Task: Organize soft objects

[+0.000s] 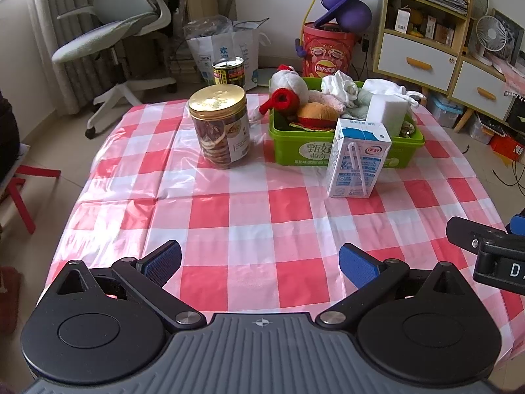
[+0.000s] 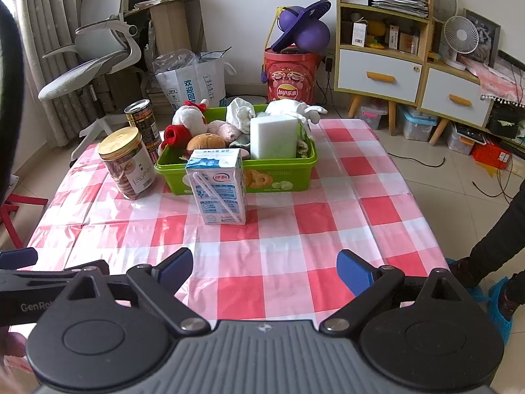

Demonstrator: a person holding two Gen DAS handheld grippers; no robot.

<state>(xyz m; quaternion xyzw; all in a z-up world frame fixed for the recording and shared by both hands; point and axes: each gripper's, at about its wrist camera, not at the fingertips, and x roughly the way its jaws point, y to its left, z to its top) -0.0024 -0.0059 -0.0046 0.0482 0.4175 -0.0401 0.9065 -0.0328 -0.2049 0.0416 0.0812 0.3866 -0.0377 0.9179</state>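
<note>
A green bin stands at the far side of the checked table. It holds a white plush toy, a burger plush, white cloths and a white sponge block. My left gripper is open and empty above the near table edge. My right gripper is open and empty too, well short of the bin. Part of the right gripper shows at the right edge of the left wrist view.
A milk carton stands in front of the bin. A gold-lidded cookie jar and a tin can stand left of it. An office chair, shelves and a red drum surround the table.
</note>
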